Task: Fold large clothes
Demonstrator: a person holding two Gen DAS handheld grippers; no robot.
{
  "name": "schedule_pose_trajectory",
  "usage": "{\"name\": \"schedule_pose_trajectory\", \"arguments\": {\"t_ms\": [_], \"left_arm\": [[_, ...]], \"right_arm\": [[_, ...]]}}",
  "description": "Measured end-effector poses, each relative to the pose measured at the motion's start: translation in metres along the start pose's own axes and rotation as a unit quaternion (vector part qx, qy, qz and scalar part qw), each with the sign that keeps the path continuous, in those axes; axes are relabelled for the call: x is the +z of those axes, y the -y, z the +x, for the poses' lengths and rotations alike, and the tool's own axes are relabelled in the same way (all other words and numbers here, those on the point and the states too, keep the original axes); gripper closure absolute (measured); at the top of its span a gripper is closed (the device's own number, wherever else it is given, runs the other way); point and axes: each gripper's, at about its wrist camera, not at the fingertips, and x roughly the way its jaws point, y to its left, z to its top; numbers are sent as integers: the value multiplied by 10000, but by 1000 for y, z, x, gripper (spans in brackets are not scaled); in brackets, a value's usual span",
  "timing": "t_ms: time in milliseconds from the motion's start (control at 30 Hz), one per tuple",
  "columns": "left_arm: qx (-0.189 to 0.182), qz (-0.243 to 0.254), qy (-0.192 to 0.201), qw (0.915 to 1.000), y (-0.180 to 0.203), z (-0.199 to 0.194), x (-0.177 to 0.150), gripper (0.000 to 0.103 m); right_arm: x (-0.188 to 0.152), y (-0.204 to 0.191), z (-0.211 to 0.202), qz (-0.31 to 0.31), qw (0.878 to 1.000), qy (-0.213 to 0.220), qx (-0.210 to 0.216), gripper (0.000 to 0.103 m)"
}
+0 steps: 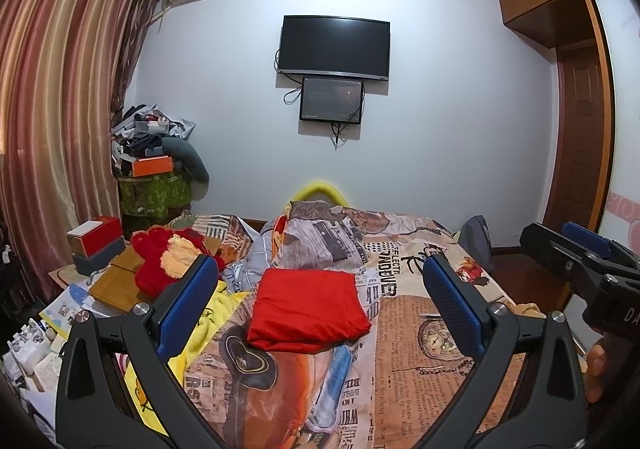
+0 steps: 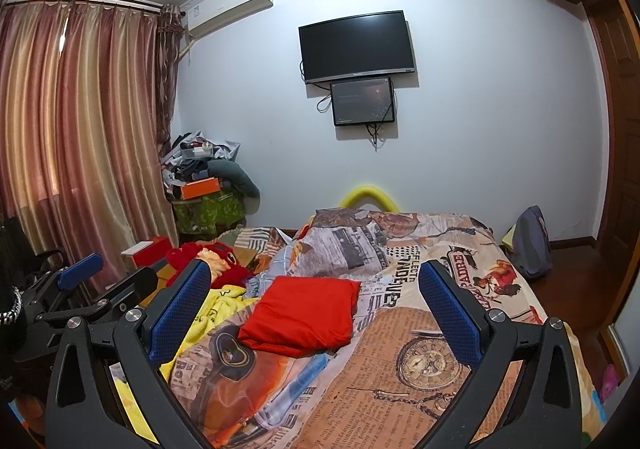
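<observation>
Red cloth (image 1: pixel 308 309), folded into a thick, roughly square bundle, lies on the bedspread (image 1: pixel 420 349) near the middle of the bed, its edges a little uneven (the near edge shows the stacked layers). Just to its left a yellow garment (image 1: pixel 200 329) lies crumpled, partly under the printed cover, and beyond that sits a red plush toy (image 1: pixel 168 257) on a wooden board. Left gripper (image 1: pixel 320 297) hangs above the near end of the bed with its two blue-padded fingers (image 1: pixel 188 301) spread wide apart and nothing between them; the red bundle shows in the gap but is well clear of both pads. Right gripper (image 2: pixel 316 297) is likewise spread wide and empty, held beside the left one at about the same height, and its side shows at the right edge of the left view. On the far wall hang a dark television (image 1: pixel 334 45) and a smaller screen (image 1: pixel 332 101) just below it, with striped curtains (image 1: pixel 52 109) at the left.
</observation>
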Motion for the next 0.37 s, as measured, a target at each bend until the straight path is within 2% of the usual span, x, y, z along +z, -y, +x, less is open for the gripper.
{"name": "schedule_pose_trajectory", "arguments": {"t_ms": [367], "left_arm": [[-43,38,-18,10000,1,-3,-1,0]], "right_arm": [[-1,0,-2,14,10000,21,-41,0]]}}
